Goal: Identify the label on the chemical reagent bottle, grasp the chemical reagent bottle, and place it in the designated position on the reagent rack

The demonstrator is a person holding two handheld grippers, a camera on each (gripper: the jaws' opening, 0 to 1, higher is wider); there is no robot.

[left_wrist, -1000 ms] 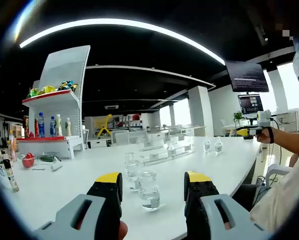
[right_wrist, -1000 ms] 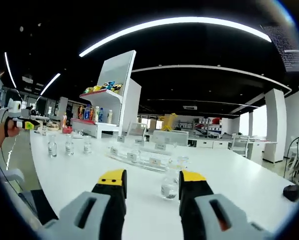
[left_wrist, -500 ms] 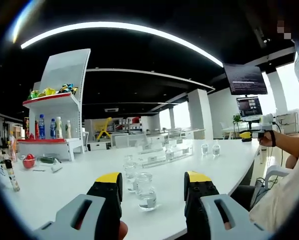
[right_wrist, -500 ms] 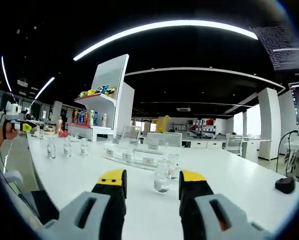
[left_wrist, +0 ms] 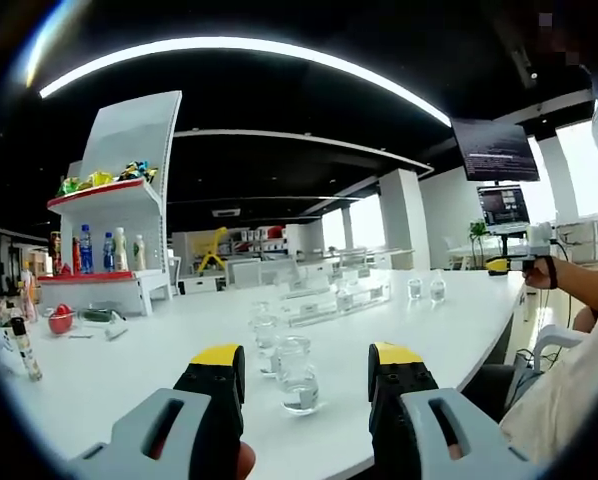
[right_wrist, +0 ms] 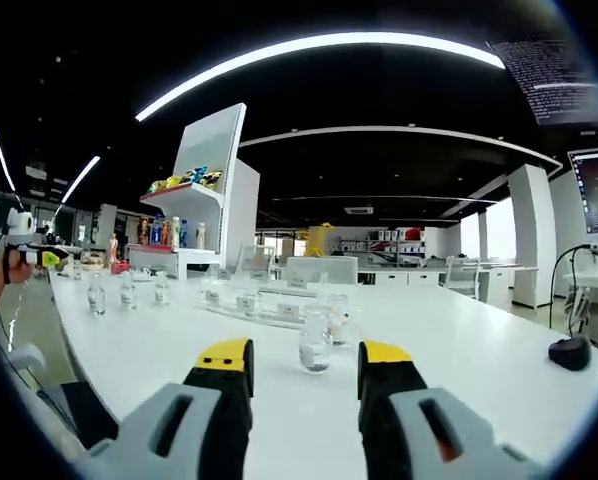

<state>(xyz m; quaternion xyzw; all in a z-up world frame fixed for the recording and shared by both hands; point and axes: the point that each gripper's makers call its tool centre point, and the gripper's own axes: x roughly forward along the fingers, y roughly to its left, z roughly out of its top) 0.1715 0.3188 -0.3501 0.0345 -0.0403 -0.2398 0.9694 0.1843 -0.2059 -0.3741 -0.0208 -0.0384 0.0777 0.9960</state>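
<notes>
The left gripper (left_wrist: 304, 385) hangs low over the white bench (left_wrist: 159, 365) with its jaws apart and nothing between them; the nearest glass reagent bottle (left_wrist: 297, 376) stands upright on the bench just ahead, framed by the two jaw tips but apparently not yet between them. The right gripper (right_wrist: 304, 385) likewise has its jaws spread and empty, with a bottle (right_wrist: 314, 340) a little further off. The clear reagent rack (left_wrist: 334, 302) lies beyond, near the middle of the bench. The main risk, as I judge it, is crowding: a second bottle (left_wrist: 265, 335) stands just beside and behind the near one, so a skewed approach could let a jaw tip clip it and topple either. The glass is clear and its label too small to read here, so a bottle could be placed in the wrong rack position. Smooth glass may also slip if it is pinched too high.
</notes>
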